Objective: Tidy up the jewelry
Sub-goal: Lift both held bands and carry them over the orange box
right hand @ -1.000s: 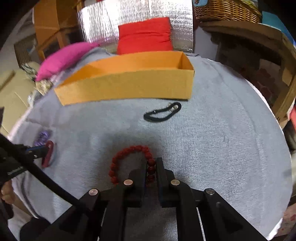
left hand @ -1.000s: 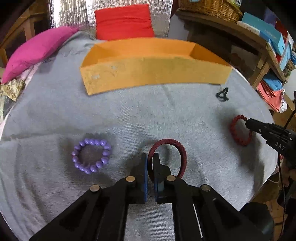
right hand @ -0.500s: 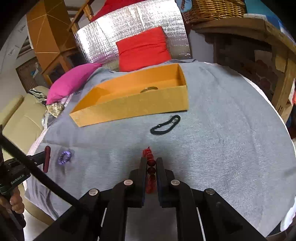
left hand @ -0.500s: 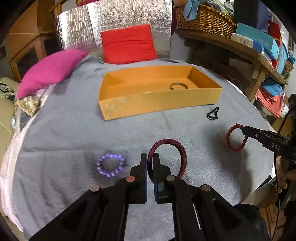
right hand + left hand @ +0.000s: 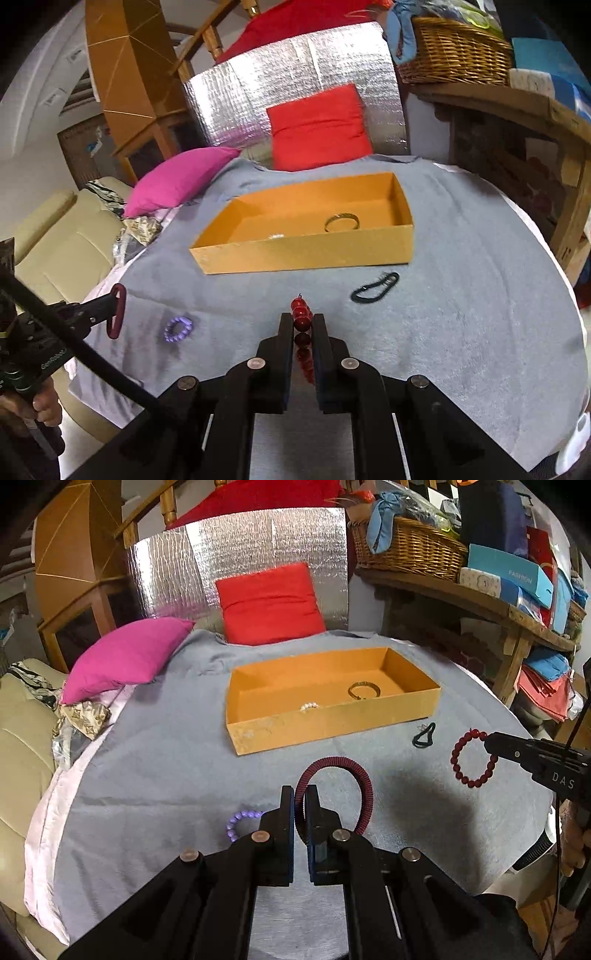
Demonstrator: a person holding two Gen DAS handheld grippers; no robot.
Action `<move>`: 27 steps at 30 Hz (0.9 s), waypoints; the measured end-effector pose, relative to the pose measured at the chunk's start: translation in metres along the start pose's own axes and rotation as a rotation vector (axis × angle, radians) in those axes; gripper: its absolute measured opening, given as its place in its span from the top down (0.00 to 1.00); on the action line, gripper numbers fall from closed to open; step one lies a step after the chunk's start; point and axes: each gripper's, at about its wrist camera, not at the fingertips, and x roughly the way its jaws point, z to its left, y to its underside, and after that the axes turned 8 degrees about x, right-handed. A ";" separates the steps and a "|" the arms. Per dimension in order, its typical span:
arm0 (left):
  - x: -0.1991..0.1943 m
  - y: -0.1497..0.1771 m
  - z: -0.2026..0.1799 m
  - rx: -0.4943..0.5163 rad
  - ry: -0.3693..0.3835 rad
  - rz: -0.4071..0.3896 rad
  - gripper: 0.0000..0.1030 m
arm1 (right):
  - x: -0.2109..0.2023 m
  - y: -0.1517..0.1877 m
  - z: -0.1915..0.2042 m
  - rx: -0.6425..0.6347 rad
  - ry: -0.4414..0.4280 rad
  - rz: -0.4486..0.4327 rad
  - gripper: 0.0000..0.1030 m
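Left wrist view showed our left gripper (image 5: 300, 805) clenched on the dark red ribbed bangle (image 5: 364, 779), our right gripper (image 5: 302, 326) on the red bead bracelet (image 5: 301, 314); both newly lifted, bound for the orange cardboard box (image 5: 332, 722) beyond.

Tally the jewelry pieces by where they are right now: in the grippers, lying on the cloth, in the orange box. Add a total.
Held in grippers: 2, dark red woven bangle in the left gripper, red bead bracelet in the right gripper
On the grey cloth: 2, purple bead bracelet, black cord bracelet
In the orange box: 2, gold bangle, pearl piece
Total: 6
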 end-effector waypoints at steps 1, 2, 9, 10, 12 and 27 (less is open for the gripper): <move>-0.001 0.000 0.001 0.000 -0.004 -0.003 0.95 | -0.001 0.000 0.002 -0.003 -0.004 -0.001 0.90; -0.003 0.000 0.001 0.000 -0.006 -0.004 0.95 | -0.002 0.000 0.005 -0.008 -0.007 0.000 0.90; -0.005 0.000 0.003 -0.006 -0.020 -0.010 0.95 | -0.002 0.001 0.018 -0.028 -0.012 0.006 0.90; -0.005 0.000 0.003 -0.006 -0.020 -0.010 0.95 | -0.002 0.001 0.019 -0.028 -0.013 0.008 0.90; -0.003 0.002 0.003 -0.010 -0.015 -0.003 0.95 | -0.001 0.003 0.021 -0.032 -0.012 0.010 0.90; 0.041 0.002 0.010 -0.052 0.032 0.092 0.95 | 0.027 -0.004 -0.002 0.037 0.001 0.059 0.90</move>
